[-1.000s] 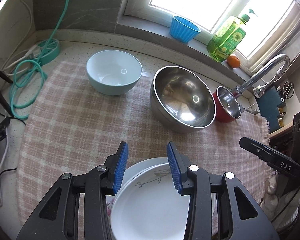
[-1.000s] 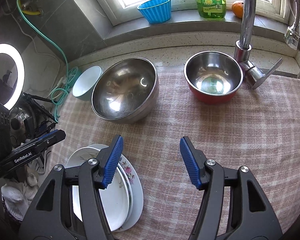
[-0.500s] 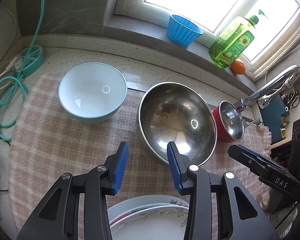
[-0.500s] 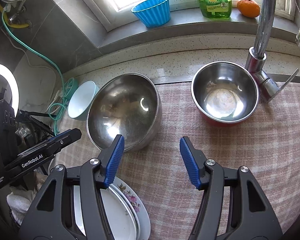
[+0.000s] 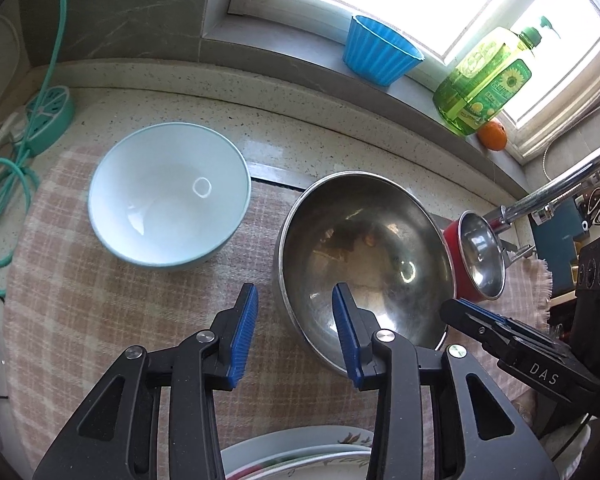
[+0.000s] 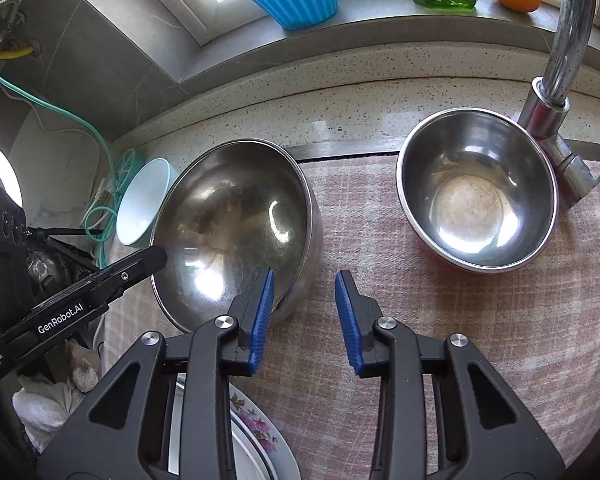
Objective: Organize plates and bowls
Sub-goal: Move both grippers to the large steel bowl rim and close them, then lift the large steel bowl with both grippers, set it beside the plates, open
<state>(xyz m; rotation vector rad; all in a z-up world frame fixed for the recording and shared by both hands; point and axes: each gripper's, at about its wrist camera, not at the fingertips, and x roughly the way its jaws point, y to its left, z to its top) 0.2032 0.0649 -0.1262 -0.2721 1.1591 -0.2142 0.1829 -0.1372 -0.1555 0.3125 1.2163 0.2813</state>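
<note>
A large steel bowl (image 5: 364, 264) sits mid-cloth, also in the right wrist view (image 6: 236, 224). A pale blue bowl (image 5: 168, 196) stands to its left, seen also in the right wrist view (image 6: 142, 204). A smaller steel bowl with a red outside (image 6: 476, 208) is on the right by the tap, also in the left wrist view (image 5: 478, 254). A stack of floral plates (image 5: 300, 456) lies at the near edge (image 6: 252, 432). My left gripper (image 5: 295, 320) is open and straddles the big bowl's left rim. My right gripper (image 6: 305, 304) is open at that bowl's right side.
A checked cloth (image 6: 460, 320) covers the counter. A blue ribbed cup (image 5: 380, 56), green soap bottle (image 5: 484, 84) and an orange (image 5: 492, 136) stand on the sill. The tap (image 6: 556, 80) rises at the right. A teal cable (image 5: 4, 184) lies left.
Both grippers have moved forward from over the plates to the big steel bowl. The right gripper's jaws have narrowed a little. Nothing has been taken hold of.
</note>
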